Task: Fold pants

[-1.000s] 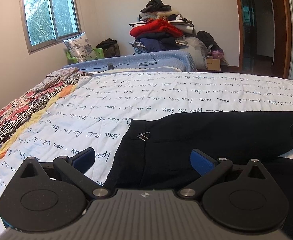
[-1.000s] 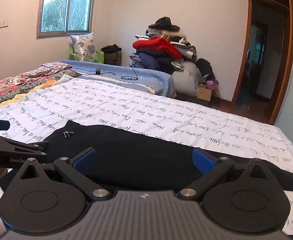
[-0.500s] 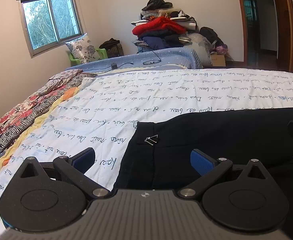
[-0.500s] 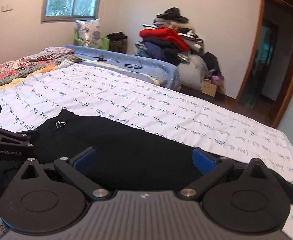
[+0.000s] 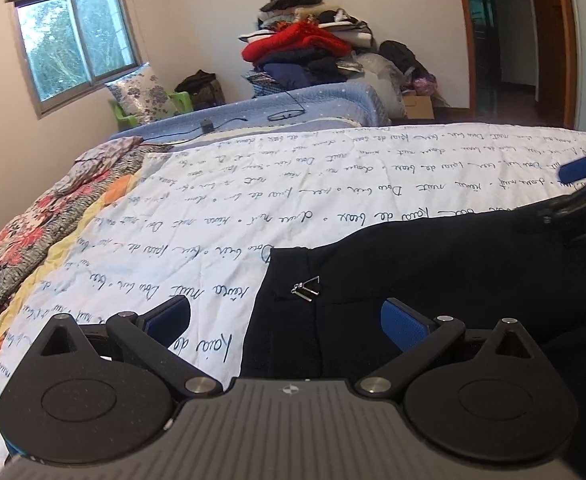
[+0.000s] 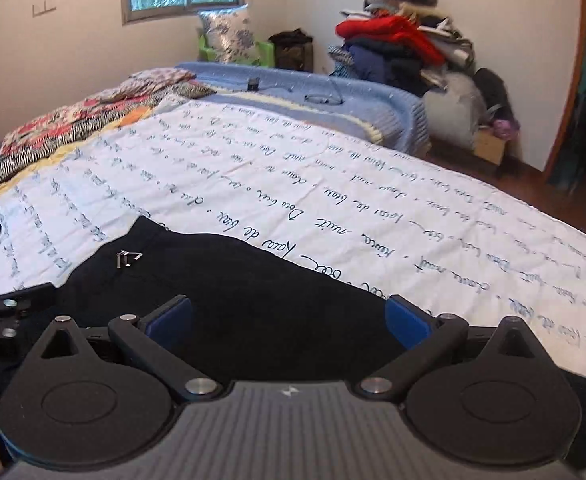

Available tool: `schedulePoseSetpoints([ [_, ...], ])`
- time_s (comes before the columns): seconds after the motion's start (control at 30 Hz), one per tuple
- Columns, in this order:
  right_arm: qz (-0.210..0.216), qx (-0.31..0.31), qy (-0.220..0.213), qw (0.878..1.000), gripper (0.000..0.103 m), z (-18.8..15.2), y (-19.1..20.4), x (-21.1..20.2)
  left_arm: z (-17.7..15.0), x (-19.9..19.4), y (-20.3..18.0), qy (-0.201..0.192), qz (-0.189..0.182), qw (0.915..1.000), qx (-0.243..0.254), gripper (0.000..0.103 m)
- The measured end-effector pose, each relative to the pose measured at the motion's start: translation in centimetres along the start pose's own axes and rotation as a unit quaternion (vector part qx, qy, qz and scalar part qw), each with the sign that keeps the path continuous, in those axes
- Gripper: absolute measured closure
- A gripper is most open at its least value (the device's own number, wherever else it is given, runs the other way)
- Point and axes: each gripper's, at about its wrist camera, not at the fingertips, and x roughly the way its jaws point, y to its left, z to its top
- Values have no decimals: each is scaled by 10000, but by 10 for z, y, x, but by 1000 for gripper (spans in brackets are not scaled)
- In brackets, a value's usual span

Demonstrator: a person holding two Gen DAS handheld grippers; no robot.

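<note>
Black pants (image 5: 433,264) lay flat along the bed's (image 5: 253,184) near edge; both my grippers, left (image 5: 285,316) and right (image 6: 289,314), gaped apart, empty. Pinching one layer risked a crooked fold.

The pants (image 5: 433,276) lie flat on the quilt (image 5: 293,200) at the bed's near edge. The left gripper (image 5: 285,320) is at their left end, the right gripper (image 6: 289,320) further right along them. Behind the quilt lies a second bed (image 6: 333,96), a clothes pile (image 5: 309,52) beyond it, a window (image 5: 77,40) far left.
</note>
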Motion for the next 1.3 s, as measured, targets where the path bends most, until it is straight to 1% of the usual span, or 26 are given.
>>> schedulePoseSetpoints([
  [0.07, 92, -326, 96, 9994, 0, 6, -2, 23, 4, 8, 3, -3, -104, 9997, 200, 0],
  [0.13, 176, -784, 156, 9966, 0, 9, 1, 46, 7, 15, 8, -30, -131, 9994, 331, 0],
  [0.2, 200, -1224, 213, 9921, 0, 12, 2, 69, 11, 23, 16, -15, -178, 9992, 365, 0],
  [0.27, 409, -1419, 341, 9884, 0, 18, -1, 91, 14, 34, 25, 98, -308, 9990, 305, 0],
  [0.33, 711, -1418, 515, 9860, 0, 25, -7, 112, 18, 44, 31, 187, -377, 9988, 232, 0],
  [0.43, 1011, -1279, 782, 9835, 0, 34, -17, 139, 24, 59, 35, 361, -466, 9982, 56, 0],
  [0.53, 1579, -817, 1185, 9769, 0, 36, -30, 163, 30, 71, 30, 469, -354, 9982, -142, 1],
  [0.57, 1654, -757, 1263, 9752, 0, 34, -32, 166, 32, 75, 27, 480, -304, 9982, -171, 1],
  [0.6, 1705, -798, 1262, 9740, 3, 33, -32, 165, 34, 78, 22, 496, -269, 9982, -177, 1],
  [0.63, 1790, -877, 1227, 9722, 8, 31, -32, 161, 37, 82, 17, 510, -254, 9982, -174, 1],
  [0.67, 1892, -932, 1189, 9702, 24, 30, -30, 155, 41, 85, 13, 524, -284, 9980, -199, 1],
  [0.7, 1973, -949, 1162, 9688, 52, 30, -29, 149, 45, 88, 9, 550, -383, 9974, -271, 1],
  [0.73, 1978, -992, 1116, 9688, 65, 29, -27, 142, 50, 93, 6, 631, -525, 9959, -380, 1],
  [0.77, 1911, -1125, 1089, 9690, 83, 26, -23, 136, 55, 99, 2, 749, -656, 9938, -502, 1],
  [0.8, 1823, -1331, 1061, 9684, 91, 23, -18, 131, 60, 105, -1, 845, -793, 9912, -646, 1],
  [0.87, 1536, -1617, 950, 9702, 94, 17, -6, 121, 68, 119, -7, 996, -1015, 9859, -877, 1],
  [0.93, 1108, -2105, 636, 9692, 96, 6, 11, 103, 74, 131, -12, 1139, -1066, 9810, -1154, 5],
  [1.0, 661, -2666, 274, 9611, 96, -9, 31, 82, 77, 144, -13, 1291, -1278, 9724, -1463, 4],
  [1.07, 322, -3064, -29, 9513, 96, -24, 49, 64, 76, 158, -13, 1565, -1461, 9603, -1788, 6],
  [1.17, -43, -3494, -410, 9360, 96, -45, 69, 42, 68, 175, -3, 1943, -1602, 9372, -2412, 12],
  [1.23, -223, -3713, -626, 9261, 96, -55, 79, 30, 61, 179, 10, 1982, -1669, 9219, -2881, 13],
  [1.27, -307, -3764, -715, 9232, 96, -58, 81, 24, 58, 179, 15, 1960, -1753, 9153, -3050, 13],
  [1.3, -367, -3816, -789, 9202, 96, -61, 84, 19, 55, 180, 19, 2001, -1824, 9089, -3172, 15],
])
